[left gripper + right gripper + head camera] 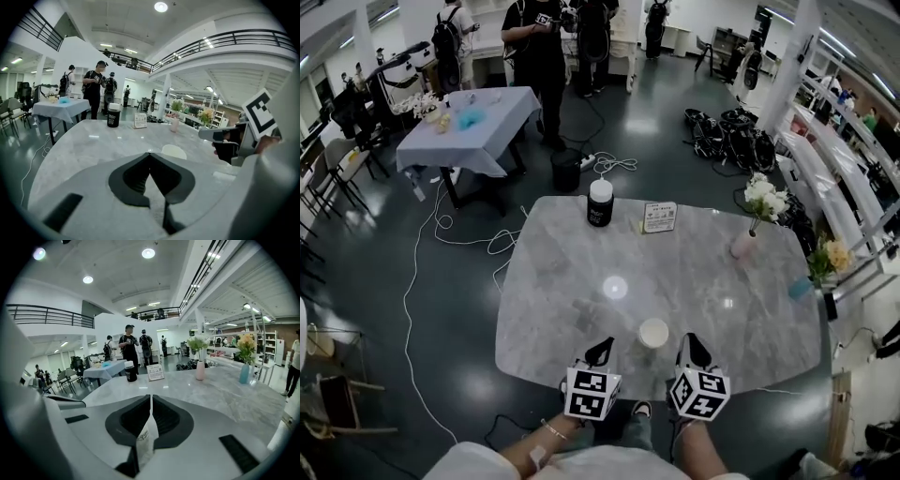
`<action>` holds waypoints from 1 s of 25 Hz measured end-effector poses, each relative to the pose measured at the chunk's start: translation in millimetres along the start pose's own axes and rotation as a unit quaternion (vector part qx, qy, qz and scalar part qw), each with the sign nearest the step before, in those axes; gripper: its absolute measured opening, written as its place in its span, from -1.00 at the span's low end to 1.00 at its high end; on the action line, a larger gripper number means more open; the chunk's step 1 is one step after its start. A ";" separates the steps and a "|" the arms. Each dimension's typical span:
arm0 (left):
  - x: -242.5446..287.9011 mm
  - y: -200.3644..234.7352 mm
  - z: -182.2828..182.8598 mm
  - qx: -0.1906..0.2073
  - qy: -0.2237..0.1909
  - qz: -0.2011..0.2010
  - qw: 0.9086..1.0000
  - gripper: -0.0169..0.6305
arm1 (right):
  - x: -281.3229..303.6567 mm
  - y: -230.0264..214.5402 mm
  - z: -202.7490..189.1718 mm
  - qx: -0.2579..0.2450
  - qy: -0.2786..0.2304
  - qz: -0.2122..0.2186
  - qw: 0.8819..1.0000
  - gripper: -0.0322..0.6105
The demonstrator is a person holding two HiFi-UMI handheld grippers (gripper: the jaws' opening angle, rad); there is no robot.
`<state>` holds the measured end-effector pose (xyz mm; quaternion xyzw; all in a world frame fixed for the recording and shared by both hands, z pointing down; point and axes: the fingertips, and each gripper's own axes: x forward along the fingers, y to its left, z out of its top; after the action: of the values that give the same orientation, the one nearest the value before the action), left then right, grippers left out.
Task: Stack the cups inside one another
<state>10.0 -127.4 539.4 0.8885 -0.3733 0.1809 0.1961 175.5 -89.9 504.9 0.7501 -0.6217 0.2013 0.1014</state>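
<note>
Holds left gripper (600,351) and right gripper (694,348) side by side, both tilted forward and somewhat down
Presses the left jaws tip to tip with nothing between; clamps the right jaws on a thin white printed slip (145,439); reaches in with left forearm (546,439) and right forearm (701,448) from the bottom of the head view.

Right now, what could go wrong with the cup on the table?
The cup stands near the table's front edge, between the left gripper and right gripper; a nudge might tip it off. The right gripper's jaws are shut on a white printed slip, so it cannot grasp the cup until it lets go.
</note>
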 end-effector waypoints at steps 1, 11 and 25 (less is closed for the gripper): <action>-0.2 0.6 -1.4 0.002 0.002 -0.006 1.000 -0.96 | -3.7 -0.3 -3.4 0.009 -0.001 -0.008 1.000 -0.84; -27.8 -0.8 -14.9 -0.007 0.002 -0.009 1.000 -0.96 | -47.3 7.0 -23.1 0.032 -0.006 -0.024 0.999 -0.84; -82.0 -48.6 -31.3 0.002 -0.009 0.030 1.000 -0.96 | -101.8 4.9 -30.2 0.039 -0.023 0.026 0.999 -0.84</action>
<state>-13.5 -32.4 517.6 0.8790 -0.4012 0.1794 0.1851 150.6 12.1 488.1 0.7411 -0.6352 0.2109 0.0528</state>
